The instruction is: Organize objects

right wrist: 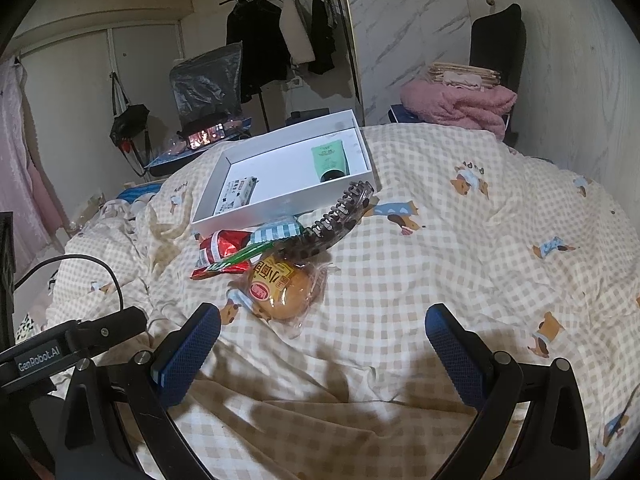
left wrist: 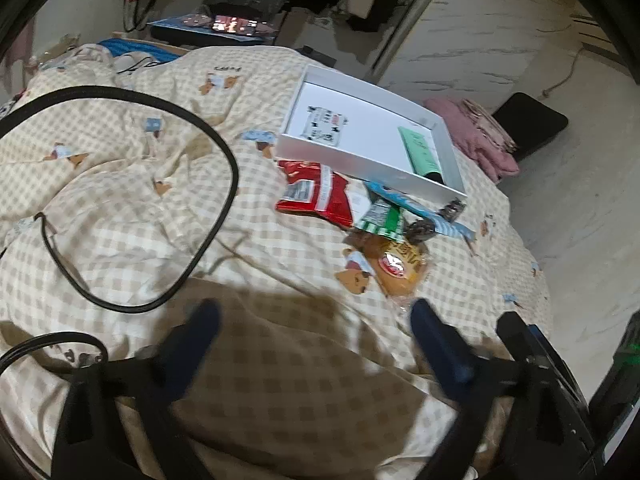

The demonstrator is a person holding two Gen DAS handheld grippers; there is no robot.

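A white box lies on the checked bed cover and holds a green tube and a small black-and-white pack. In front of it lie a red snack bag, a green-striped packet, a blue-striped packet, a dark hair clip and a wrapped bun. My left gripper is open and empty, short of the pile. My right gripper is open and empty, just before the bun.
A black cable loops over the left of the bed. A pink blanket sits on a black chair beyond the bed. A clothes rack and a cluttered table stand at the back.
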